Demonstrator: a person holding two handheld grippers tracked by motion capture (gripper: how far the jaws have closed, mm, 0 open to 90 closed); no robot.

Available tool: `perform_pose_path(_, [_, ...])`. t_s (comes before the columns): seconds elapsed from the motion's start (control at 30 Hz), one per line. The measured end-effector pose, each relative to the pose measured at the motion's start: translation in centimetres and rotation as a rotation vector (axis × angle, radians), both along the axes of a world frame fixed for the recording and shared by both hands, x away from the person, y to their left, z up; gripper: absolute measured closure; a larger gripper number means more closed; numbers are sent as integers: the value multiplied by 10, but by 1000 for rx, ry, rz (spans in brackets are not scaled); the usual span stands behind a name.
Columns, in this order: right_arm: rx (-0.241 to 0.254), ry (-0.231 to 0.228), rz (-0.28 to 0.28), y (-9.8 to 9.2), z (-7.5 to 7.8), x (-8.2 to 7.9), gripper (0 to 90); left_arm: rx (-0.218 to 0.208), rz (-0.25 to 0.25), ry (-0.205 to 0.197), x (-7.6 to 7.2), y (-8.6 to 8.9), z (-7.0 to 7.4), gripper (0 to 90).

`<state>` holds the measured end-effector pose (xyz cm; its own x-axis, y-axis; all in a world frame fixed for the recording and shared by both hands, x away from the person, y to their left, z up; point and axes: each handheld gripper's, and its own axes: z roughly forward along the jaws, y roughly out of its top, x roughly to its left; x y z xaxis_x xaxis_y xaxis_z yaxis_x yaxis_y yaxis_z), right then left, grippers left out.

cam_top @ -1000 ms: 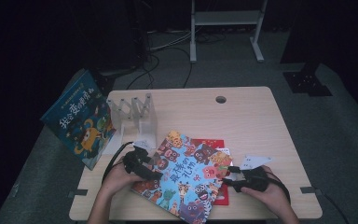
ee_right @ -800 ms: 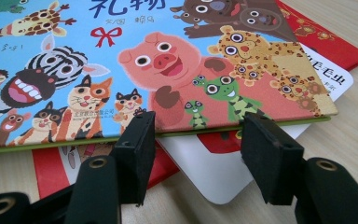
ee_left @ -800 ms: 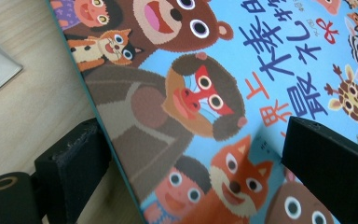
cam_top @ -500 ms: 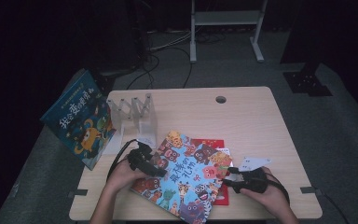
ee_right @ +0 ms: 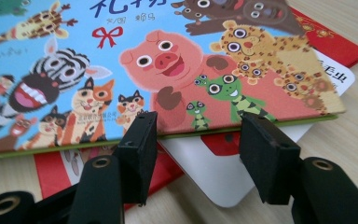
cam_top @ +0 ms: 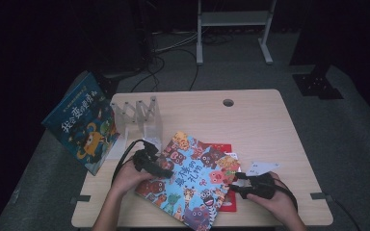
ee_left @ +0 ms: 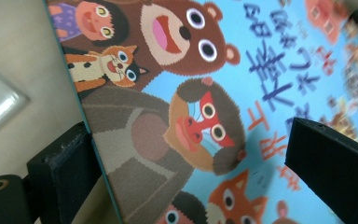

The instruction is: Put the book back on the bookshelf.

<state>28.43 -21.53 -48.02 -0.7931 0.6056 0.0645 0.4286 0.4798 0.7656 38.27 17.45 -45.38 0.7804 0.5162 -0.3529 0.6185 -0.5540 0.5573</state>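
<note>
High view: a light wooden table (cam_top: 260, 125) carries a picture book (cam_top: 192, 180) with a blue cover full of cartoon animals, lying flat and askew in the lower centre of the frame. A red booklet (cam_top: 224, 150) lies under it and shows at the book's right edge, and a white card (cam_top: 262, 167) sits just beside that, toward the lower right. A clear plastic rack (cam_top: 139, 115) stands at the upper left of the table, with a second blue book (cam_top: 79, 125) tilted beyond the table's left edge.

The left gripper (cam_top: 161, 169), held in a hand entering from the bottom left, rests at the picture book's left edge. In the left gripper view its two black jaws stand wide apart, one off the book's edge over bare table and one over the cover, pressing on nothing.

The right gripper (cam_top: 236, 185), held in the hand at the lower right, meets the book's right edge. In the right gripper view its jaws stand at the book's green-edged cover, with the red booklet (ee_right: 51, 172) and white card (ee_right: 214, 172) beneath; at their tightest setting, but whether they pinch the cover cannot be told.
</note>
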Motion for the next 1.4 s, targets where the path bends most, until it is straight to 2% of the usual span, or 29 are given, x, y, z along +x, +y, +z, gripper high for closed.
perform_pose_path(0.07, [-2, -3, -3, 1, 0, 0, 455, -11, -2, -6, 1, 2, 5, 76])
perform_pose_path(0.23, [-3, 5, -15, 2, 1, 0, 456, -7, -15, -10, 2, 2, 13, 86])
perform_pose_path(0.4, [-7, 15, -21, 6, 2, 3, 456, -4, -20, -32, 5, 3, 25, 87])
perform_pose_path(0.53, [-8, 26, -17, 9, 3, 6, 455, -27, -27, -62, 7, 4, 41, 112])
perform_pose_path(0.63, [-16, 31, -18, 12, 4, 9, 454, -24, -44, -89, 10, 2, 53, 125])
perform_pose_path(0.9, [-28, 29, -33, 20, 5, 13, 454, -44, -76, -123, 17, -2, 81, 167])
perform_pose_path(1.07, [-33, 19, -48, 29, 5, 16, 454, -24, -78, -136, 22, -4, 94, 171])
perform_pose_path(1.27, [-30, 17, -78, 40, 5, 16, 467, -28, -97, -153, 26, -4, 111, 216])
perform_pose_path(1.4, [-31, 11, -90, 45, 5, 16, 477, 1, -114, -171, 27, -8, 122, 252])
